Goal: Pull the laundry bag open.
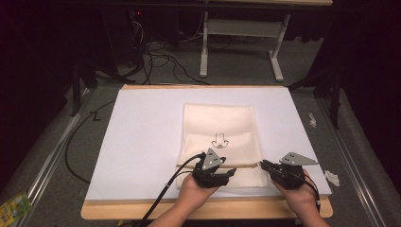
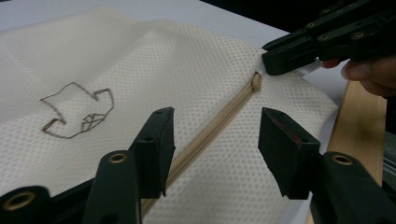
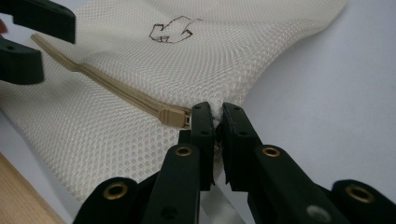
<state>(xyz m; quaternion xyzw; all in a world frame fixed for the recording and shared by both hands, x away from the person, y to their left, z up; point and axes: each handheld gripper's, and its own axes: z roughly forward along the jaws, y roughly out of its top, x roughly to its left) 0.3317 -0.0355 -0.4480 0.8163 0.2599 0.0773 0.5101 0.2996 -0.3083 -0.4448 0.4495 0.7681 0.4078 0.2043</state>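
High view: white table (image 1: 142,137), grey floor (image 1: 47,142), cables (image 1: 161,61) behind.

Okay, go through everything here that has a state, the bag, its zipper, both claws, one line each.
Mesh bag: lying flat on the white board.
Zipper: closed, slider at the right claw's end.
Left claw: open, over the zipper, not gripping.
Right claw: shut on the bag's edge beside the slider.

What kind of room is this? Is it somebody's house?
Probably not a house. It looks like a lab or studio for recording: dark walls, cables tangled on the grey floor, and a white board on a workbench. A person works two grippers on a mesh bag there.
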